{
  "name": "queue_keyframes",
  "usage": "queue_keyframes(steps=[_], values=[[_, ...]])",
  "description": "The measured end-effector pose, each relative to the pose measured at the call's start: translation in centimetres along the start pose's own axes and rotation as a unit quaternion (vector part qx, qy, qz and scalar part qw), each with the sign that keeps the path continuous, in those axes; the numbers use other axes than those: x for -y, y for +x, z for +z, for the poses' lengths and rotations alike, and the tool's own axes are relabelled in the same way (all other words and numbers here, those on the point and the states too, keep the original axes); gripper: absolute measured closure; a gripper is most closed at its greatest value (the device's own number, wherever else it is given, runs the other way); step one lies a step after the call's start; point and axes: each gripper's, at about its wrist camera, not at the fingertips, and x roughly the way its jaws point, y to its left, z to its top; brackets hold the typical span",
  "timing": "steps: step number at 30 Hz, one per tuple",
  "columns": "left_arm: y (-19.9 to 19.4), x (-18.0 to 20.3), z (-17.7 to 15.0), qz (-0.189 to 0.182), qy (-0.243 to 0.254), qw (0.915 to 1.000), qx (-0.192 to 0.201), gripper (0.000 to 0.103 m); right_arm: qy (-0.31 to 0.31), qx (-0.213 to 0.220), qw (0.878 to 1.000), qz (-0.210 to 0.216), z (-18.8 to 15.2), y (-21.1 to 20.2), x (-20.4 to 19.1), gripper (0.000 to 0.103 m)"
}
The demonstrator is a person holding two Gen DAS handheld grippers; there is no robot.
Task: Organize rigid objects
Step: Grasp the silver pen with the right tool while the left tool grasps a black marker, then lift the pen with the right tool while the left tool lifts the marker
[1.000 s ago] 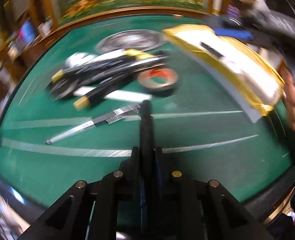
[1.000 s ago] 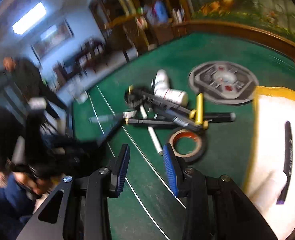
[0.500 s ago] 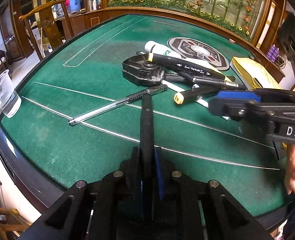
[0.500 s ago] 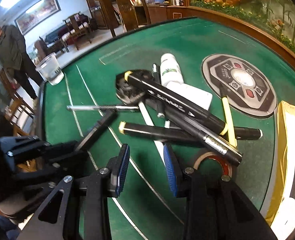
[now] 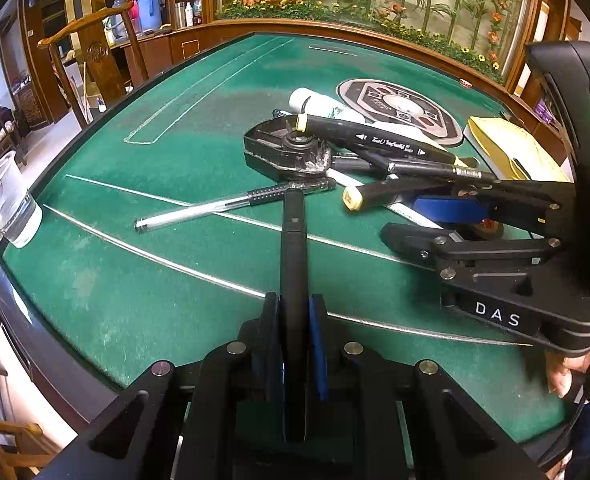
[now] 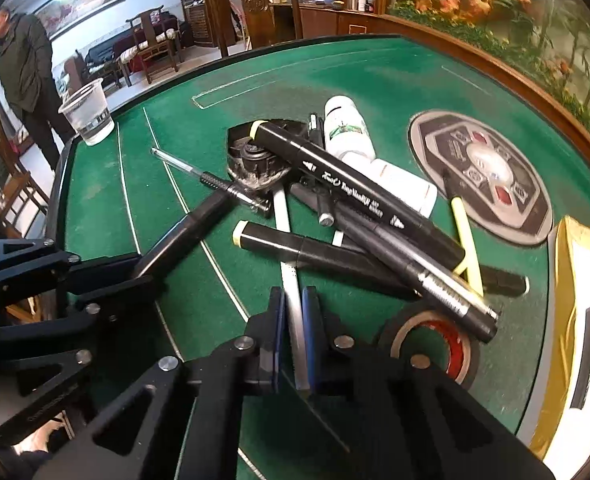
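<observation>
the left gripper has its fingers clamped on a black pen, pointing to 12 o'clock, likely for carrying. at 1 o'clock the right gripper pinches a white stick poking from the pile on the green tabletop, probably to draw it free.

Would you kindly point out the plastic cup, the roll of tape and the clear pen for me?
plastic cup (image 6: 89,114), right wrist view, on its clear side wall.
roll of tape (image 6: 461,354), right wrist view, on its red inner ring.
clear pen (image 5: 199,213), left wrist view, on its see-through barrel.
</observation>
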Motion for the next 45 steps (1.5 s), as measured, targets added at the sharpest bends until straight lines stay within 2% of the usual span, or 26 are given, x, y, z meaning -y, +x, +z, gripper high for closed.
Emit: queue_keyframes(steps=[7, 15, 21, 25, 31, 37, 45], values=[[0.2, 0.3, 0.2, 0.009, 0.002, 0.9999, 0.009, 0.088, 0.018, -0.003, 0.999, 0.033, -1.8, -1.0, 0.1, 0.096], [0.3, 0.2, 0.4, 0.008, -0.004, 0.9999, 0.007, 0.088, 0.004, 0.005, 0.999, 0.031, -2.3, -1.2, -0.5, 0.095], [0.7, 0.8, 0.8, 0.018, 0.003, 0.9998, 0.011, 0.088, 0.045, 0.02, 0.995, 0.081, -2.2, -2.5, 0.9, 0.096], [0.3, 0.2, 0.6, -0.011, -0.019, 0.9997, 0.015, 0.088, 0.073, 0.031, 0.989, 0.125, -2.5, -3.2, 1.9, 0.096], [-1.1, -0.5, 0.9, -0.027, -0.033, 0.9987, 0.029, 0.088, 0.101, 0.049, 0.981, 0.158, -2.6, -4.1, 2.9, 0.096], [-2.5, -0.2, 1.2, -0.041, -0.036, 0.9974, 0.046, 0.088, 0.117, 0.06, 0.977, 0.165, -2.6, -4.5, 3.4, 0.096], [-2.6, 0.5, 1.4, -0.051, -0.031, 0.9971, 0.047, 0.088, 0.131, 0.067, 0.974, 0.172, -2.9, -4.8, 4.0, 0.096]])
